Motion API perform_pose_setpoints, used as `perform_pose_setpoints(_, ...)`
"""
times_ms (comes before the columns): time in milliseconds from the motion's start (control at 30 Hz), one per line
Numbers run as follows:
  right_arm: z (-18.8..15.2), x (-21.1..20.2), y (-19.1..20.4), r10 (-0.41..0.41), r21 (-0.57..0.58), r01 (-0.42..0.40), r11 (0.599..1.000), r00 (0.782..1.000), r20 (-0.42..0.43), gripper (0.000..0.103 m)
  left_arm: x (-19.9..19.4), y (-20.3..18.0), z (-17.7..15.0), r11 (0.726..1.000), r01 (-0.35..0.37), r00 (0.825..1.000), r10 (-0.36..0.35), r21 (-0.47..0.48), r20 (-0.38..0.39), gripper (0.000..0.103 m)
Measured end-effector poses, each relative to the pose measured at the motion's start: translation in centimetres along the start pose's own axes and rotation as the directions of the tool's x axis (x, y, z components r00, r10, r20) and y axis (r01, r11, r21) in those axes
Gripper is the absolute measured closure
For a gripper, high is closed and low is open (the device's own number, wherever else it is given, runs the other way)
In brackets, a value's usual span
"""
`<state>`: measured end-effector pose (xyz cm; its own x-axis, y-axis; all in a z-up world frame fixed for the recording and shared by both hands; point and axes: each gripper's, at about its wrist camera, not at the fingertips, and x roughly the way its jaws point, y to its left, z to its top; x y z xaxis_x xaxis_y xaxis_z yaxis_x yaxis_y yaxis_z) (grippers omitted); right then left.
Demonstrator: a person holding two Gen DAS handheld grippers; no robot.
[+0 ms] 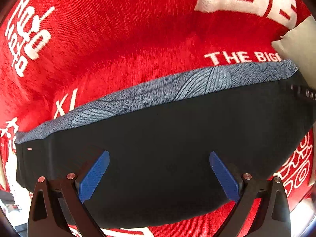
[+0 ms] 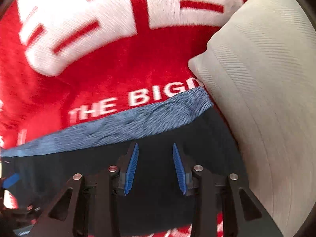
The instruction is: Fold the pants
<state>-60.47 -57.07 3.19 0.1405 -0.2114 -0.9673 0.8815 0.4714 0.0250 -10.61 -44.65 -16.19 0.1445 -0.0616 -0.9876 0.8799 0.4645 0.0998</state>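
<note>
The pants (image 1: 167, 130) lie flat on a red blanket (image 1: 118, 39), dark navy on top, with a blue-grey patterned strip (image 1: 177, 86) showing along their far edge. My left gripper (image 1: 159, 154) points down over the middle of the dark cloth, its blue pads wide apart and nothing between them. In the right wrist view the same pants (image 2: 197, 138) and patterned strip (image 2: 128, 126) run toward a pillow. My right gripper (image 2: 155, 145) hovers over the dark cloth near that end, jaws partly open with a clear gap and no cloth pinched.
A pale grey ribbed pillow (image 2: 266, 98) rests on the blanket right beside the pants' right end, and its corner (image 1: 296, 45) shows in the left wrist view. The red blanket (image 2: 118, 69) carries large white lettering. A blue pad (image 2: 10, 178) shows at the far left.
</note>
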Motion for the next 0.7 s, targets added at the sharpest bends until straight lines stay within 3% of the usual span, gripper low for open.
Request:
perform_pose_setpoints(67, 0.9, -0.7, -0.3, -0.006, 0.011, 0.006, 1.000, 1.000, 0.020, 0.063, 0.2, 0.0, 0.0, 1.000, -0.004, 1.000, 0.004, -0.009, -0.004, 0.001)
perform_pose_setpoints(200, -0.1, -4.1, -3.0, 0.193, 0.190, -0.204, 0.960, 0.978, 0.072, 0.045, -0.6, 0.0, 0.2, 1.000, -0.009, 1.000, 0.009, -0.016, 0.012, 0.001)
perform_pose_setpoints(300, -4.1, -6.3, -4.2, 0.279, 0.310, -0.296, 0.904, 0.955, 0.099, 0.041, -1.6, -0.4, 1.0, 1.000, -0.010, 0.999, 0.011, -0.024, 0.049, 0.001)
perform_pose_setpoints(467, -10.6, -5.2, -4.3, 0.350, 0.481, -0.351, 0.804, 0.932, 0.095, 0.041, -1.6, -1.9, 3.6, 0.999, -0.010, 0.996, 0.014, -0.038, 0.091, 0.001)
perform_pose_setpoints(700, -12.4, -2.0, -4.4, 0.362, 0.535, -0.384, 0.752, 0.920, 0.150, 0.041, 2.5, -4.0, 6.2, 0.997, -0.073, 0.989, 0.076, -0.026, 0.127, 0.001)
